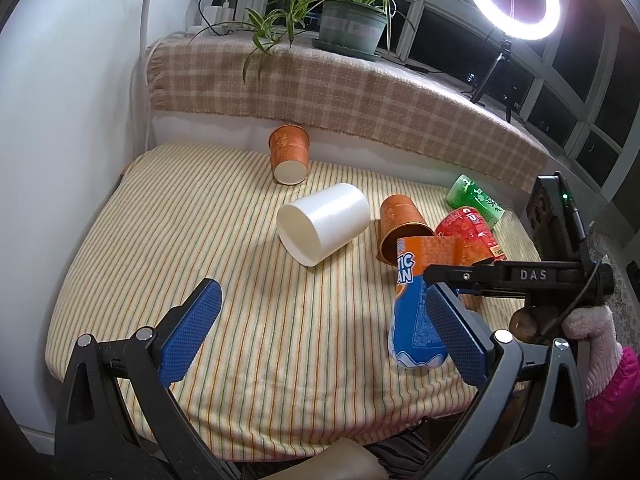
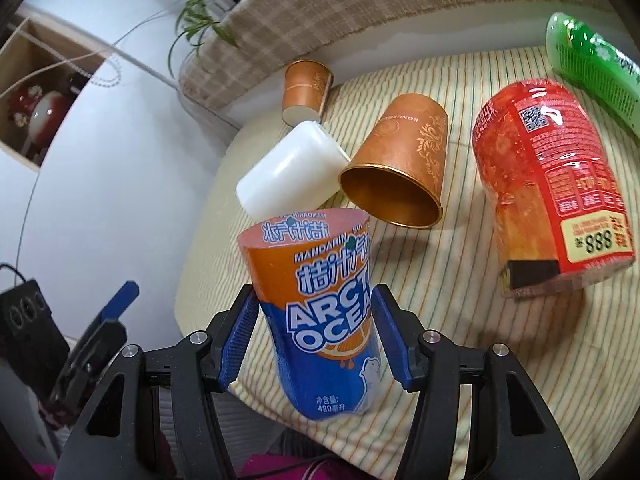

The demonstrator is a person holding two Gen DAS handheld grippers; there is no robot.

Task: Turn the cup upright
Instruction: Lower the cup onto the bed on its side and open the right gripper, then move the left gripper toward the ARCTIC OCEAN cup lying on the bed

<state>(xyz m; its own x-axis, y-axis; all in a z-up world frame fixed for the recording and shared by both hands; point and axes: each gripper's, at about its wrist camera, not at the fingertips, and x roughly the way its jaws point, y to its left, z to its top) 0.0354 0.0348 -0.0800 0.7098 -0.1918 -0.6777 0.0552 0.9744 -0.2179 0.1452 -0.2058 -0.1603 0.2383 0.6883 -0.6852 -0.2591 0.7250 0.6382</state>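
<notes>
My right gripper has its jaws closed on the orange-and-blue cup, which stands nearly upright between them, mouth up. My left gripper hangs with jaws wide apart, holding nothing. Beyond my right jaws lie a white cup and a copper cup on their sides on the striped bed.

Bare striped cloth before white cup.

The right claw, low in the frame's centre, has its blue-padded fingers pressed against something held between them. The left claw gapes wide, fingers far apart, holding nothing.
</notes>
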